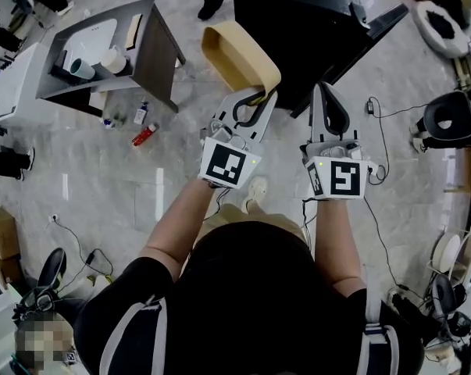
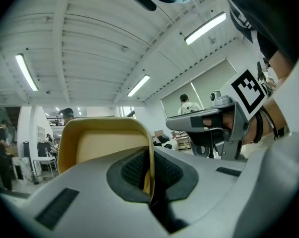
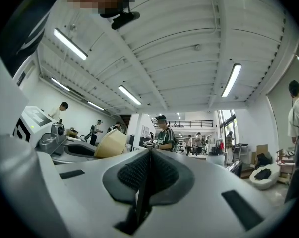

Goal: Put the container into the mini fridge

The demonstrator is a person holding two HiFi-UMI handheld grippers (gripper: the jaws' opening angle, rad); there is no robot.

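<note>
Head view shows the person's arms stretched forward with a gripper in each hand, above a grey marbled floor [image 1: 126, 186]. The left gripper [image 1: 259, 96] is clamped on the rim of the tan container [image 1: 237, 53] and holds it in the air, tilted, its open side facing the person. The left gripper view confirms this: the thin rim of the container [image 2: 102, 145] runs down between the two dark pads [image 2: 132, 168] of the left gripper [image 2: 150, 182], which press on it from both sides.

The container hangs just beside the left edge of the black fridge [image 1: 297, 22], outside it.

The right gripper [image 1: 322, 91] is beside the left one, near the fridge's front. In the right gripper view its jaws are pressed together with nothing between them [image 3: 148, 167], and the container [image 3: 109, 144] shows off to the left.

Well apart, at upper left, stands a grey table [image 1: 153, 49] with cups on it, and a red bottle [image 1: 144, 135] lies on the floor.
</note>
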